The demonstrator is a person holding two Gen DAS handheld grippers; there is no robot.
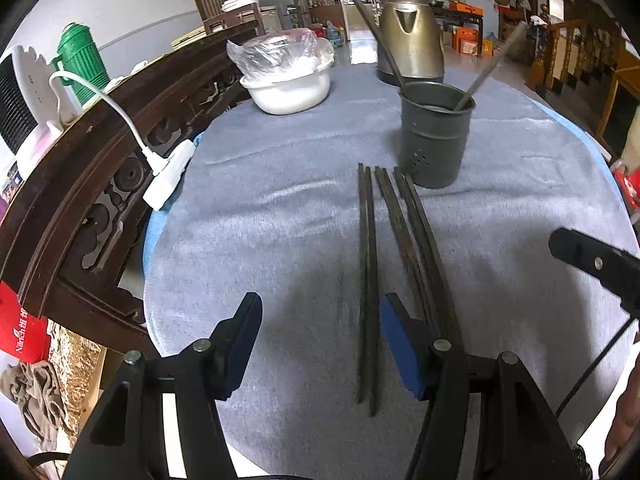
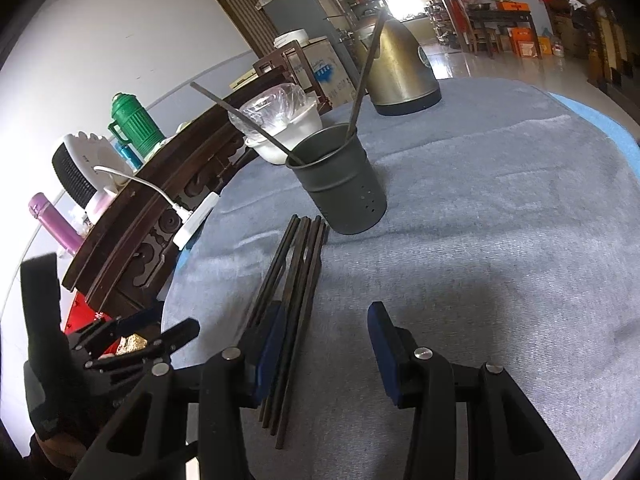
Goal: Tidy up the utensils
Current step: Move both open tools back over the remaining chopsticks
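Several dark chopsticks (image 1: 394,256) lie side by side on the blue-grey cloth, pointing at a dark metal utensil cup (image 1: 435,134). The cup holds two chopsticks leaning outward. My left gripper (image 1: 320,344) is open and empty, low over the cloth; the leftmost pair lies between its fingers. My right gripper (image 2: 324,352) is open and empty; the chopsticks (image 2: 296,280) lie by its left finger. The cup (image 2: 340,182) stands beyond them. The other gripper shows at each view's edge.
A white bowl with a plastic bag (image 1: 286,76) and a metal kettle (image 1: 410,38) stand at the table's far side. A white power strip (image 1: 168,176) lies at the left edge beside a carved wooden rail (image 1: 80,184). A fan heater (image 2: 80,168) and a green flask (image 2: 134,120) stand behind it.
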